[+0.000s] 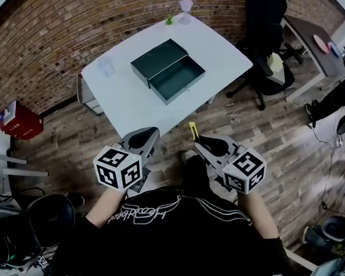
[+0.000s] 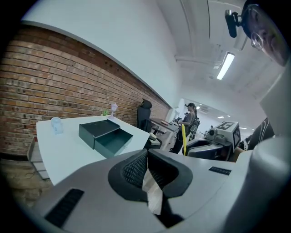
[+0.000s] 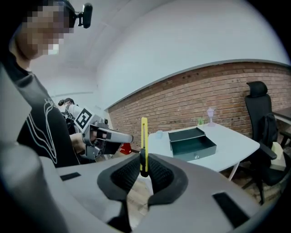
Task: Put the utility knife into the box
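Yellow utility knife (image 3: pixel 143 136) is clamped in your right gripper (image 3: pixel 144 169). The pads pinch its lower end, and the body stands upright out of the jaws toward 12 o'clock. Left gripper (image 2: pixel 148 170): jaws pressed together, nothing between them.

Step in hand, as judged: carry the knife to the box (image 1: pixel 177 79). It sits open on the white table (image 1: pixel 122 96), well apart from the knife, at 11 o'clock in the head view.

- Keep the clamp firm; the grip sits low, so the knife may pivot.
- Approach over the open tray, not the lid (image 1: pixel 157 56) on its 10 o'clock side.
- Lower, lay the knife flat, and release only inside the walls.
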{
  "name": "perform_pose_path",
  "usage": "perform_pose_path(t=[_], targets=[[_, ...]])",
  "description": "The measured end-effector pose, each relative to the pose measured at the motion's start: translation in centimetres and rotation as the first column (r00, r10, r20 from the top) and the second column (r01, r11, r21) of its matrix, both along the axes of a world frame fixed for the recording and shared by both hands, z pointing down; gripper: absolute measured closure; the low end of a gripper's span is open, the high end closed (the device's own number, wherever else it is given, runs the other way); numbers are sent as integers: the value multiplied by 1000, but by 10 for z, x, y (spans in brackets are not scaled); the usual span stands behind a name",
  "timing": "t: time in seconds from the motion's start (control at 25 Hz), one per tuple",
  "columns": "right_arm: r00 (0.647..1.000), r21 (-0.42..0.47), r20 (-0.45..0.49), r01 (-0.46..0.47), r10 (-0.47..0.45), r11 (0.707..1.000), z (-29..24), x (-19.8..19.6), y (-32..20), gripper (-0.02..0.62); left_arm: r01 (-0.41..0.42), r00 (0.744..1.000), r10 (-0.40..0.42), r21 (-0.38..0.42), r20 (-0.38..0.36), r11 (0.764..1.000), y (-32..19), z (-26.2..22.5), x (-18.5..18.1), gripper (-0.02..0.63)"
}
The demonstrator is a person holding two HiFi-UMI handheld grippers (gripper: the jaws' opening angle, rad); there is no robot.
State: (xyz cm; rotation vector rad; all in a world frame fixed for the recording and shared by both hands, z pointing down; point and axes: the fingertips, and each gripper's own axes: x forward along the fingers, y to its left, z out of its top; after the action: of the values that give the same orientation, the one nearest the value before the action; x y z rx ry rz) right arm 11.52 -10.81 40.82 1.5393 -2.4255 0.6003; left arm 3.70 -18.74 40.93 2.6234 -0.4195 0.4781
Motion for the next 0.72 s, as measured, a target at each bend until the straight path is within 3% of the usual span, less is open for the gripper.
perform_pose_path(t=[0.2,0.44,0.72], targets=[[994,-9,-11,105,-105,994,4,37,-59,538,132,991,-132,-16,13,991,-50,5,23,574],[969,-57,-68,235,-239,970,18,76,-126,538,299,954,-299,-42,3,953,-106,9,48,574],[901,-104,-141,399,-410,911,38,95,-189,538,427,904,-426,-34,35,904,-140,12,57,574]])
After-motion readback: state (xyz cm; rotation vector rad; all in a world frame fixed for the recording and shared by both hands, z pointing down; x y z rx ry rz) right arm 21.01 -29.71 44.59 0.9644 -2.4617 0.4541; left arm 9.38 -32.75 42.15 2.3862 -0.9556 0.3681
